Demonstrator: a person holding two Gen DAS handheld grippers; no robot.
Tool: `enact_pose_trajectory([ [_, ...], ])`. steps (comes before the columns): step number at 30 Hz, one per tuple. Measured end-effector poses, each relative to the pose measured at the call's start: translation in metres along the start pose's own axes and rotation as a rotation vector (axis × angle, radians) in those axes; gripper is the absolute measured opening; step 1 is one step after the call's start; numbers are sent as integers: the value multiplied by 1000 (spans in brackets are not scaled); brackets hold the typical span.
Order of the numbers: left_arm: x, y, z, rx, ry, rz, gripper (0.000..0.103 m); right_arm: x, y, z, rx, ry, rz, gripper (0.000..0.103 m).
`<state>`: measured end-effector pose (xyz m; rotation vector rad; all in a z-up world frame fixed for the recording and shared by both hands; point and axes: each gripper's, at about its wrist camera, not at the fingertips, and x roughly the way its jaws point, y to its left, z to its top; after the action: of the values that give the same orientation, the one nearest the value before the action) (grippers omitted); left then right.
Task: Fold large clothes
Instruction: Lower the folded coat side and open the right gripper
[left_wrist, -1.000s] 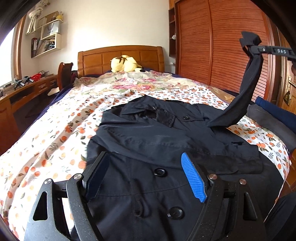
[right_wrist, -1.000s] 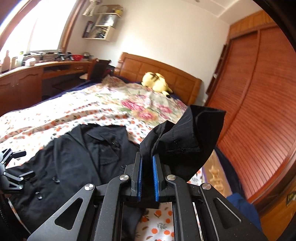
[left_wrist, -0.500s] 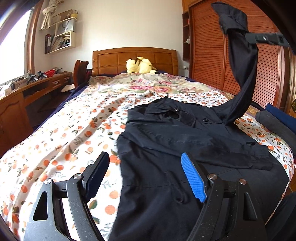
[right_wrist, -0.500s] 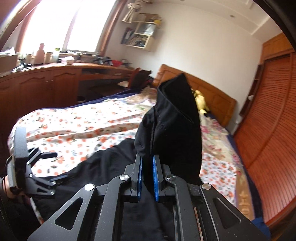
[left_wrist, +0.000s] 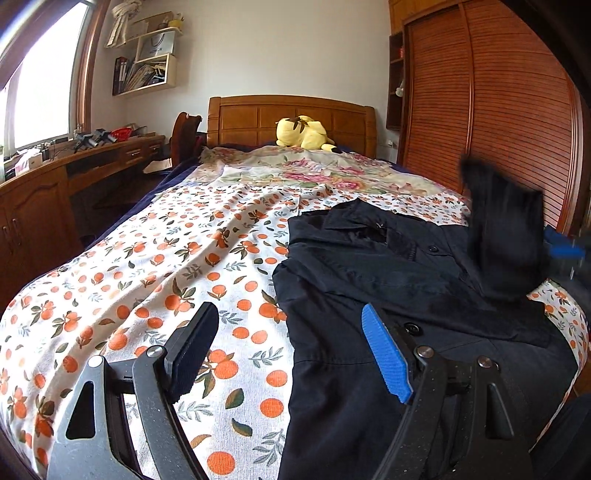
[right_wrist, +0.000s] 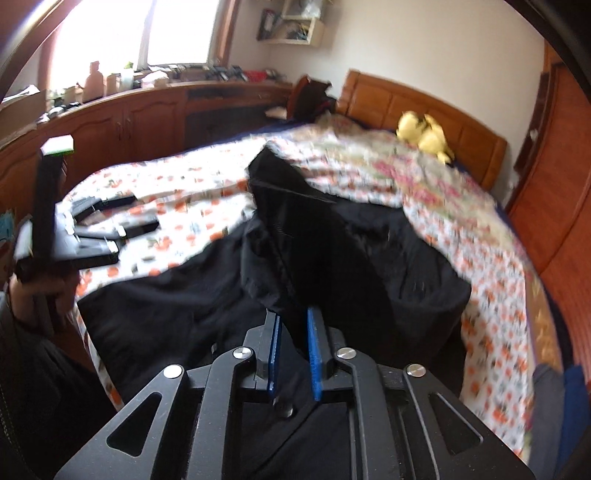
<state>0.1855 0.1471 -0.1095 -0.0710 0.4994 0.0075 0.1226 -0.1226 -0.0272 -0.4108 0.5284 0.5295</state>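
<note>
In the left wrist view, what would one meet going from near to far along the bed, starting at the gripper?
Left gripper → dark coat → floral bedspread → yellow plush toy → wooden headboard.

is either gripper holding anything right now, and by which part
The right gripper pinches the dark coat by the end of its sleeve, lifted over the coat's body. The left gripper is open and holds nothing.
</note>
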Motion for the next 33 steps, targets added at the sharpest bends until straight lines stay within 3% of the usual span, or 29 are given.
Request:
enact_pose_trajectory([
  [4,-2,2,0,-6,-1,-3,81,9,-10,-11,47,42,-3,29],
  [6,-3,1,0,-10,-2,-10,81,13,-14,-13,57,43,0,47],
  [12,1,-10,-3,-7,19,-51,81,17,-6,-16,73,62,11,51],
  [24,21,-44,-13,30,94,-146,81,6,0,-40,167,87,-47,51],
  [33,54,-70,-29,92,229,-215,75,6,4,-48,210,95,-54,51],
])
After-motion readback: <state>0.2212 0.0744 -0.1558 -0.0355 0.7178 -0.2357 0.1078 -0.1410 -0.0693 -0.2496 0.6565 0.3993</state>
